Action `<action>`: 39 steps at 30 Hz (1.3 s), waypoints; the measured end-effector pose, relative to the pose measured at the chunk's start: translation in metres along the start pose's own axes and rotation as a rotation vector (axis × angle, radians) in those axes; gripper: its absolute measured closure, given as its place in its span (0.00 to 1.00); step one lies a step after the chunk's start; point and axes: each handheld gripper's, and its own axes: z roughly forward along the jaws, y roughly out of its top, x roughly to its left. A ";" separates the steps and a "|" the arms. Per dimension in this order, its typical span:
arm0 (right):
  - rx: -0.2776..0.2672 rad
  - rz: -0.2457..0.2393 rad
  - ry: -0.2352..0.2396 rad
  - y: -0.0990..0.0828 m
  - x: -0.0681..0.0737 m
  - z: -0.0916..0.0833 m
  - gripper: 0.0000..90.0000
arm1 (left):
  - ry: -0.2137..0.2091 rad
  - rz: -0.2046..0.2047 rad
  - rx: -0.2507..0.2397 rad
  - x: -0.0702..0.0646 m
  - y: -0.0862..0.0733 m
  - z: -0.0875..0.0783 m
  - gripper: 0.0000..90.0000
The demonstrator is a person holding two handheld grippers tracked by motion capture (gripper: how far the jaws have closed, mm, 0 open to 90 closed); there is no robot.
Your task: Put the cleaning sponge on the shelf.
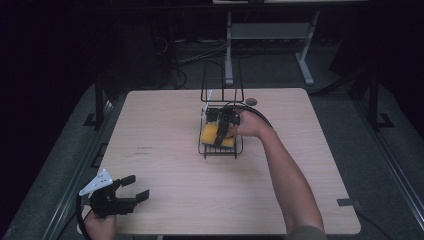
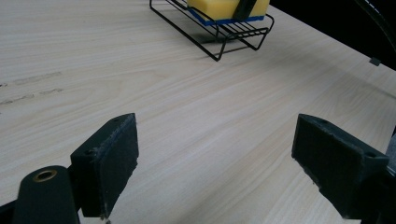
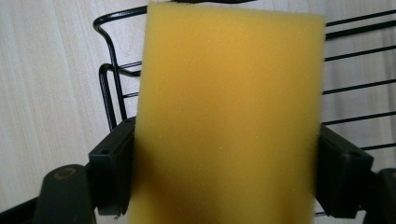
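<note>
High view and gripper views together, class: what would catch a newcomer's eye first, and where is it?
The bright yellow sponge stands out, sitting in the black wire rack near the middle of the wooden table, with the right gripper closed on its sides. In the right gripper view the sponge looms between the jaws. The left gripper waits open at the table's near left corner.

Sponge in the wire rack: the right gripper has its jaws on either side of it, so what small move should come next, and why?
Probably a short straight lift. The right gripper has a jaw against each side of the yellow sponge, which lies in the wire rack. The left gripper sits open near the table's corner, so it cannot help.
</note>
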 end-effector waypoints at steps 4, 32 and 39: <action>-0.018 -0.006 0.006 -0.006 -0.001 0.004 0.23 | -0.003 -0.001 -0.003 0.000 0.000 0.000 0.16; -0.033 0.011 -0.013 -0.011 0.004 0.000 0.20 | -0.006 -0.005 -0.002 0.001 0.000 0.000 0.16; -0.056 0.018 -0.024 -0.014 0.005 -0.008 0.20 | -0.008 -0.003 0.001 0.001 0.000 0.001 0.16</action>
